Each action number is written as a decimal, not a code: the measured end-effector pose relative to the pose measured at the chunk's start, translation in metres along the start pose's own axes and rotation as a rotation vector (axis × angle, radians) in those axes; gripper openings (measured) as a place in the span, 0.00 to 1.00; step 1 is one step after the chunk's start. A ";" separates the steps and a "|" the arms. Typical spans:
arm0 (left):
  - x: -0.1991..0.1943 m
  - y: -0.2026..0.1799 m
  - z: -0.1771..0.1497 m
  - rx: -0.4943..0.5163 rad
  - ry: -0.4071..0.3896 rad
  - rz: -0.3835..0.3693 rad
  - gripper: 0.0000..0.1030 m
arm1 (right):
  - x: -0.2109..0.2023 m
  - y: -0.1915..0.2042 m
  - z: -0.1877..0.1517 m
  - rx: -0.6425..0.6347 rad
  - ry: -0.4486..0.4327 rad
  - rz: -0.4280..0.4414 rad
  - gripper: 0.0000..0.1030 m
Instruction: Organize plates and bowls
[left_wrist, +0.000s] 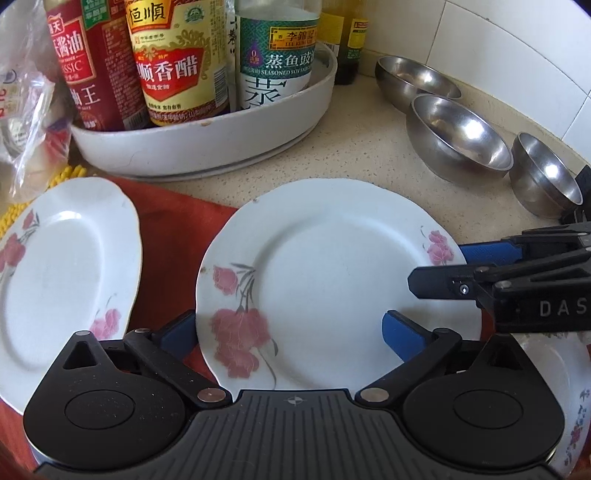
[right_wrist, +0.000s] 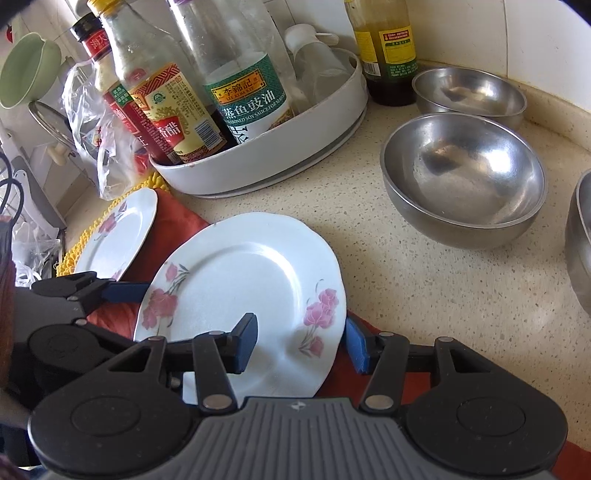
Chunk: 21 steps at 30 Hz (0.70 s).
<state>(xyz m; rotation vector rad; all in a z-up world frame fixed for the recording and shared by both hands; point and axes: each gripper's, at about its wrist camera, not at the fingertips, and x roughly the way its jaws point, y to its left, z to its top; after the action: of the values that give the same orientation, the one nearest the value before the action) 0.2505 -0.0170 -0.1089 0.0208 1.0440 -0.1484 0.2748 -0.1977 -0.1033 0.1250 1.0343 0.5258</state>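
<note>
At the bottom centre of both views, the left gripper (left_wrist: 291, 332) and right gripper (right_wrist: 301, 343) are each straddling the rim of the flowered plate (left_wrist: 325, 280), jaws spread, not yet pinching. It is probably stiff, glazed, slippery and breakable; its thin rim is the best hold. Further up right, steel bowls (left_wrist: 458, 136) are sitting apart.

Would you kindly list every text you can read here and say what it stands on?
"LEE KUM KEE", "蒸鱼豉油", "SEASONED SOY SAUCE": green-label bottle.
"恒顺", "香醋": yellow-label bottle.
"酱油", "CLASSIC": red-label bottle.
"DAS": right tool, cut off by the frame edge.
Yellow-capped bottle: print too small.
</note>
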 end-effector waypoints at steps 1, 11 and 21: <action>0.000 0.000 0.001 0.000 0.000 -0.001 1.00 | 0.000 0.000 0.000 0.003 -0.003 -0.003 0.49; -0.004 0.005 0.002 -0.040 -0.016 0.019 0.91 | -0.002 0.002 -0.002 0.008 -0.014 -0.060 0.36; -0.014 0.005 0.003 -0.056 -0.031 0.018 0.86 | -0.014 -0.001 -0.004 0.065 -0.032 -0.047 0.36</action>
<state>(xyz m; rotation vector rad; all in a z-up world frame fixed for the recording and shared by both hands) 0.2470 -0.0103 -0.0956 -0.0230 1.0161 -0.1028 0.2662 -0.2058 -0.0950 0.1659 1.0214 0.4468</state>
